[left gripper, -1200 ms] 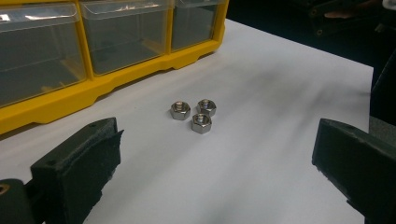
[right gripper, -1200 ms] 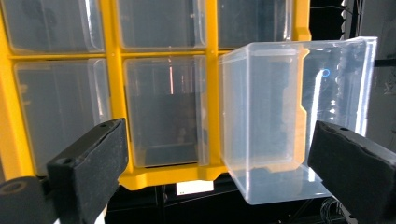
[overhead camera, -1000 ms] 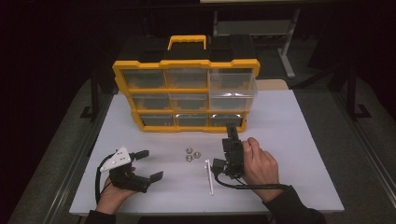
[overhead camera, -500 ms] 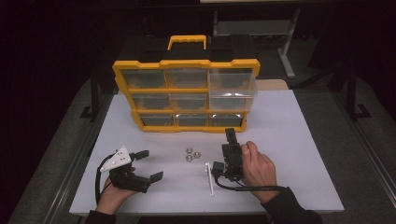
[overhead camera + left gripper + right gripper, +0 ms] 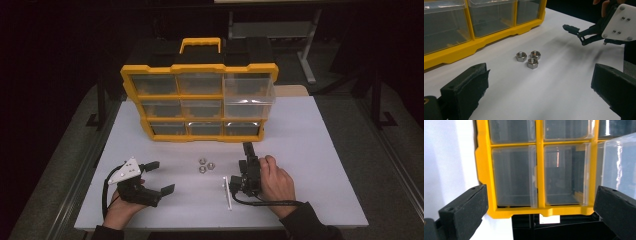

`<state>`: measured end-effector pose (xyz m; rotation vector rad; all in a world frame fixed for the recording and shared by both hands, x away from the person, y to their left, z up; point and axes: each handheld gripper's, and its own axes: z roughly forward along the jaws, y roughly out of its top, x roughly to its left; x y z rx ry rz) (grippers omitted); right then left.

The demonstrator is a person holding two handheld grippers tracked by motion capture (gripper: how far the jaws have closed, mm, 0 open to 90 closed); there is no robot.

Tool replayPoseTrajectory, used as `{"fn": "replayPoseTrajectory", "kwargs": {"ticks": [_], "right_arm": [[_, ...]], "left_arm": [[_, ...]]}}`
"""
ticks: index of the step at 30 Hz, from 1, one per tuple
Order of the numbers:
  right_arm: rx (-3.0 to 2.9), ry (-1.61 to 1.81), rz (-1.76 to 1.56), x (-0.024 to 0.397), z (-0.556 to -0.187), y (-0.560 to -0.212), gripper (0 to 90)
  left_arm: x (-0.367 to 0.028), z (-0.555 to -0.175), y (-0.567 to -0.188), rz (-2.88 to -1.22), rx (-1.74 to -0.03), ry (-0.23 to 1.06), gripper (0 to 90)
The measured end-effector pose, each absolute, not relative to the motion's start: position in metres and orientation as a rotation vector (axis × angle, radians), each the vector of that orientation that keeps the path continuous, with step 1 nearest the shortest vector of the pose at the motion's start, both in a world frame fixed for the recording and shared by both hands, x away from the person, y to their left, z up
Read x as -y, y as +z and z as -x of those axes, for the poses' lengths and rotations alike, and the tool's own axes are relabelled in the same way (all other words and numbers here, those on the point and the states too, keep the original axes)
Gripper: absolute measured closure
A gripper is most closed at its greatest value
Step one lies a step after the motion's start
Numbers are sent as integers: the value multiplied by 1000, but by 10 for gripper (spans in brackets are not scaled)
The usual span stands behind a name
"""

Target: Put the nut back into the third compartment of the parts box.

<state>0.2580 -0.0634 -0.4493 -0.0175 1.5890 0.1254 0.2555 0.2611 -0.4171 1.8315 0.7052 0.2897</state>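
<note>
A yellow organizer (image 5: 200,100) with clear drawers stands at the back of the white table; its upper right drawer (image 5: 248,92) is pulled out. Three steel nuts (image 5: 206,164) lie together in front of it. My left gripper (image 5: 161,177) rests near the front left, open and empty, with the nuts (image 5: 529,58) ahead of its jaws. My right gripper (image 5: 248,149), rolled on its side, stands open and empty right of the nuts. It faces the organizer's frame (image 5: 539,170) and the pulled-out drawer (image 5: 619,165).
The white table (image 5: 325,150) has bare room right of the organizer and along its front edge. Dark floor and a metal stand (image 5: 305,55) lie beyond the table. The right gripper's white plate (image 5: 616,22) sits at the upper right of the left gripper view.
My right gripper has drawn back a little from the organizer toward the table's near edge. The left gripper and the nuts have stayed put.
</note>
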Motion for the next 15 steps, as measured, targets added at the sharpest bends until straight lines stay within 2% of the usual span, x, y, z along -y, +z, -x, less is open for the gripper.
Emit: {"fn": "replayPoseTrajectory", "kwargs": {"ticks": [15], "right_arm": [[-1653, 189, -70, 69, -260, -453, 0]], "left_arm": [[-261, -255, -416, -1833, -707, 288, 6]]}}
